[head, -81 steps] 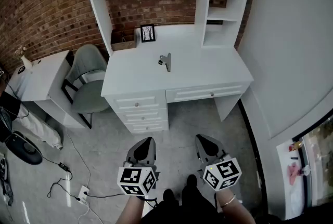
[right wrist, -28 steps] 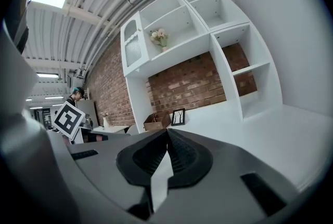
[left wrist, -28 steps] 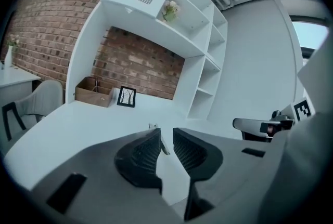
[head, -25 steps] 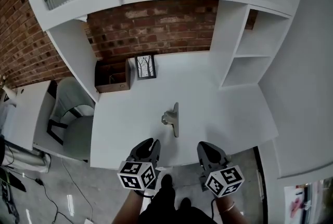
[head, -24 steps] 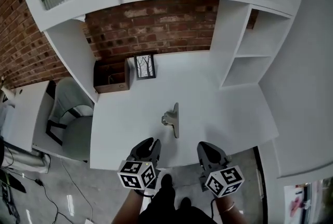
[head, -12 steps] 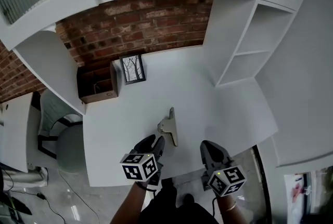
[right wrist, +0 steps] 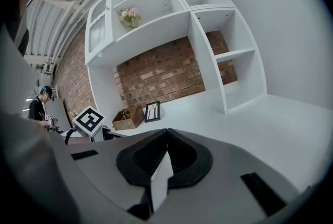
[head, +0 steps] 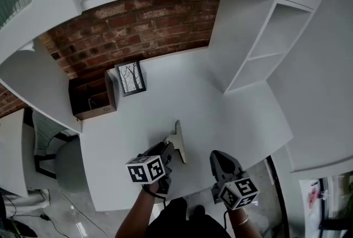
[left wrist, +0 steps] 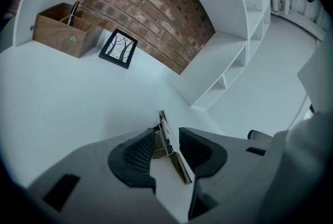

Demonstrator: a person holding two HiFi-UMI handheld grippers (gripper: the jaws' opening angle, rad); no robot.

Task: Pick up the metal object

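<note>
Left gripper (head: 164, 149) advanced, fingers (left wrist: 136, 153) just opened | metal object (left wrist: 162, 145) between them

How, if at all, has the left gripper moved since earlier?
Yes: left gripper advanced over the desk edge; its jaws, just opening, straddle the metal object.

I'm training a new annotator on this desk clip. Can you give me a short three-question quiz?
1. True or false: the right gripper is shut with nothing in it.
2. What lies between the left gripper's jaws? A a pen; B the metal object; C a vase.
3. What stands beside the wooden box on the desk?
Key: 1 true. 2 B; those jaws have just been opening and are not clamped on it. 3 the picture frame.
</note>
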